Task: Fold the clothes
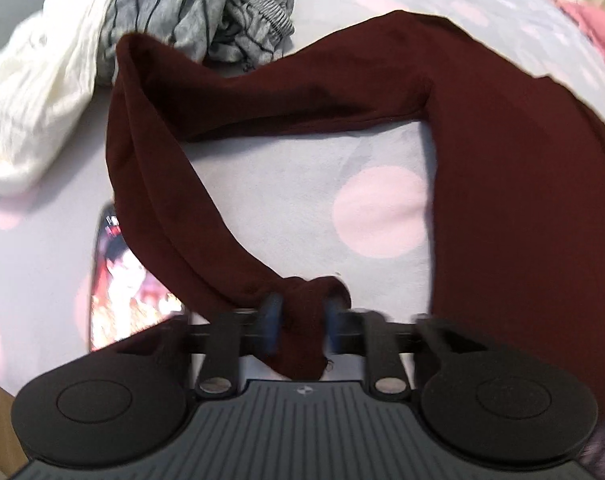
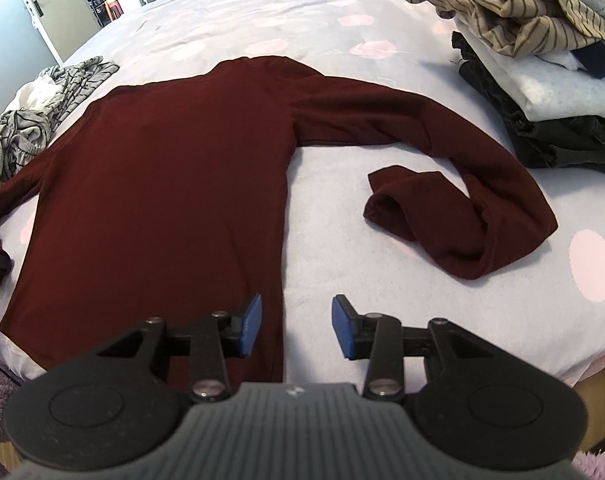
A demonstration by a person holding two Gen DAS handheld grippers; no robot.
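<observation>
A dark maroon long-sleeved top (image 2: 162,184) lies flat on the bed, body spread out. Its right sleeve (image 2: 462,200) is bent back on itself with the cuff lying on the sheet. In the left wrist view the other sleeve (image 1: 174,200) runs from the shoulder down to my left gripper (image 1: 300,320), which is shut on the cuff end, lifted slightly off the sheet. My right gripper (image 2: 296,326) hovers open over the lower right edge of the top's body, nothing between its blue pads (image 2: 250,326).
A phone (image 1: 122,280) with a lit screen lies on the grey, pink-dotted sheet (image 2: 342,272) beside the held sleeve. A white and grey striped clothes heap (image 1: 162,20) sits at the far left. A stack of clothes (image 2: 542,80) stands at the right.
</observation>
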